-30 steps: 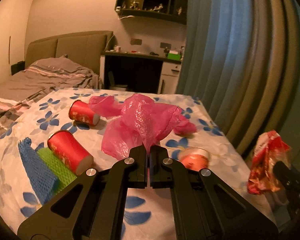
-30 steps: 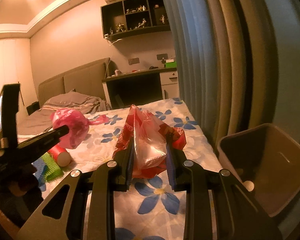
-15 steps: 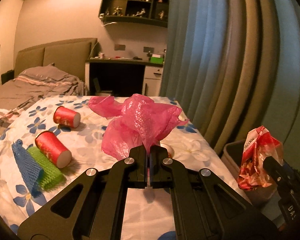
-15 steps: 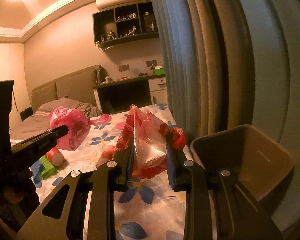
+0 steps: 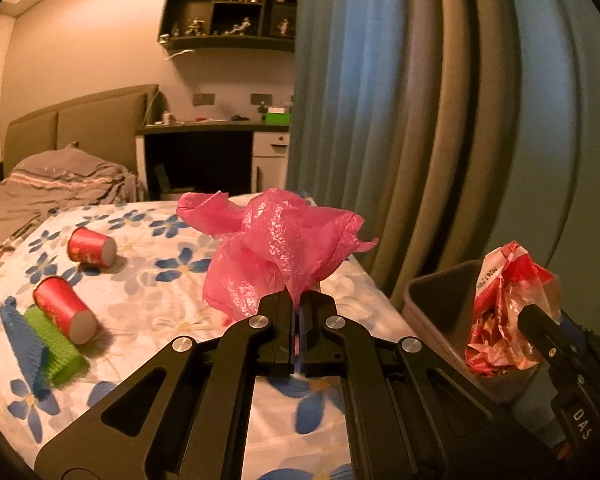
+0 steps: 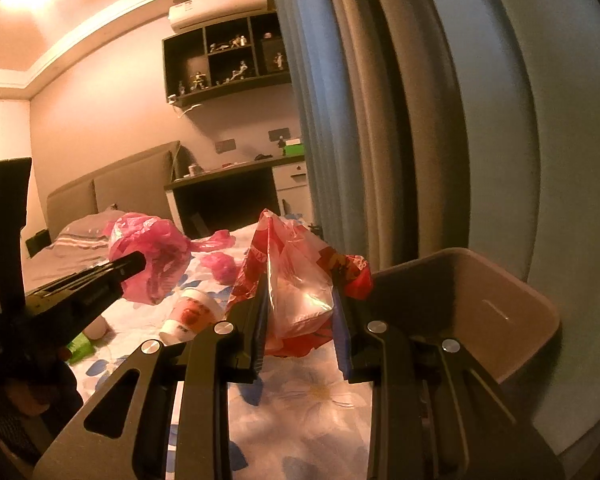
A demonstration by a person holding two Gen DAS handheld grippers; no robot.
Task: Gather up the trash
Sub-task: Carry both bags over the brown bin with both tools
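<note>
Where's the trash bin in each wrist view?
Left wrist: bin at right, off the bed's edge, partly behind the red snack bag held in the right tool.
Right wrist: bin at right, its open mouth just beyond the snack bag.
Shared landmark: the dark wall shelf above the desk.

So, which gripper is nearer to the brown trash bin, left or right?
Right. The right gripper, shut on the red snack bag, is just beside the trash bin. The left gripper, holding the pink plastic bag, is farther, over the bed.
</note>
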